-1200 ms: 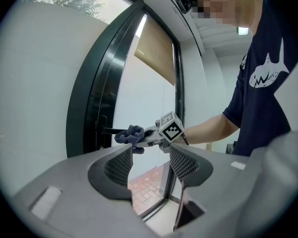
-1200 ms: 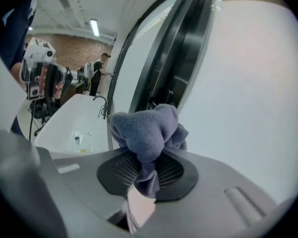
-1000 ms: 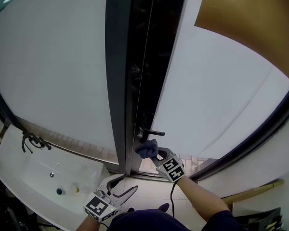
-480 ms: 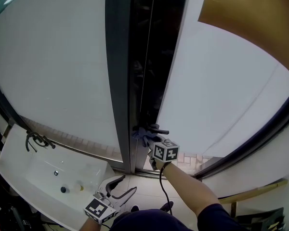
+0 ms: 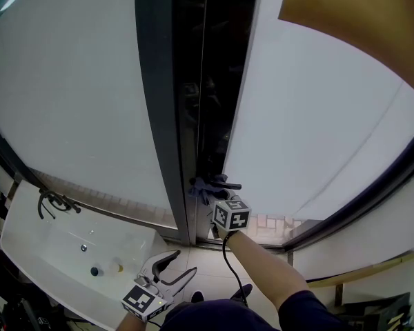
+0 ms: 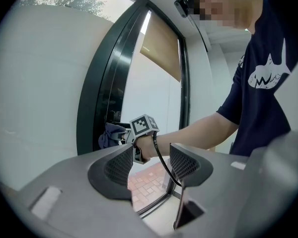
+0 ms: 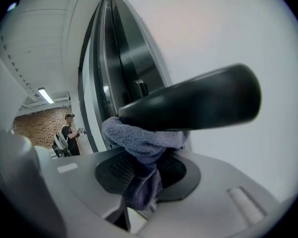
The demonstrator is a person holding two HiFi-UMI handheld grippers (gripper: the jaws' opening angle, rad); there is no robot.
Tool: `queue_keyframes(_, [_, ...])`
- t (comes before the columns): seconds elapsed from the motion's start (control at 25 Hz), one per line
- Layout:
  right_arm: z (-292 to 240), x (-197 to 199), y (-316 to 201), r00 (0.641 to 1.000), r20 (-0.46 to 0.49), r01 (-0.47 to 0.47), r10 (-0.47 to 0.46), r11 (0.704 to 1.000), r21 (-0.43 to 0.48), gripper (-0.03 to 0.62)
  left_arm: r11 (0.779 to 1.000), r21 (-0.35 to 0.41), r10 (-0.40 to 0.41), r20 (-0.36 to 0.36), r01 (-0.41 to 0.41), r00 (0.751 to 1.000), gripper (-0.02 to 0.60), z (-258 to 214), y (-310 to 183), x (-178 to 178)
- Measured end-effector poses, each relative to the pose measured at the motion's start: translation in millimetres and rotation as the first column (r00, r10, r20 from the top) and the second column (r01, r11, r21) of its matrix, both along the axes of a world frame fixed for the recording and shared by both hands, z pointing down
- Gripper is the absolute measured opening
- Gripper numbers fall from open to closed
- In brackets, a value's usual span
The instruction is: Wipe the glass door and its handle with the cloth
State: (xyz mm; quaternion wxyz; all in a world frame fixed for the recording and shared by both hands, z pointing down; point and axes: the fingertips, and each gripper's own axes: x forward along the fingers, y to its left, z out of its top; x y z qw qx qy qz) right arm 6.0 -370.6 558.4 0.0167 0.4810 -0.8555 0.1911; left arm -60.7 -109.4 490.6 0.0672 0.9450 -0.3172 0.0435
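The right claw [image 7: 148,171] is shut tight on the blue cloth [image 7: 139,140]. The cloth is pressed against the black door handle [image 7: 198,103] and touches it. The handle sticks out from the edge of the glass door [image 5: 303,136]. The left claw [image 6: 150,163] hangs low, near the white sink [image 5: 27,243]. Its jaws are apart and nothing is in them.

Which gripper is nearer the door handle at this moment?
Right. The right gripper holds the cloth against the door handle. The left gripper hangs open and empty, far below the handle and apart from it.
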Motion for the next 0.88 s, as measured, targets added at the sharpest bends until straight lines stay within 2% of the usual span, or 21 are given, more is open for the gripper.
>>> queue_keyframes(0.2, [-1, -2, 0, 0.996, 0.061, 0.057, -0.058, 0.998, 0.025, 0.115, 1.000, -0.022, -0.006, 0.013, 0.006, 1.000, 0.230, -2, -3, 1])
queue_keyframes(0.4, [2, 0, -2, 0.996, -0.004, 0.085, -0.085, 0.996, 0.018, 0.080, 0.999, -0.023, 0.022, 0.015, -0.022, 1.000, 0.230, 1, -5, 13])
queue_keyframes(0.72, [17, 21, 0, 0.988, -0.152, 0.034, -0.040, 0.999, -0.040, 0.067, 0.999, 0.003, 0.037, 0.006, -0.037, 0.999, 0.230, -3, -4, 16])
queue_keyframes(0.88, [26, 47, 3, 0.992, -0.124, -0.036, 0.025, 0.995, -0.088, 0.066, 1.000, 0.003, 0.030, 0.003, -0.030, 1.000, 0.230, -5, -2, 13])
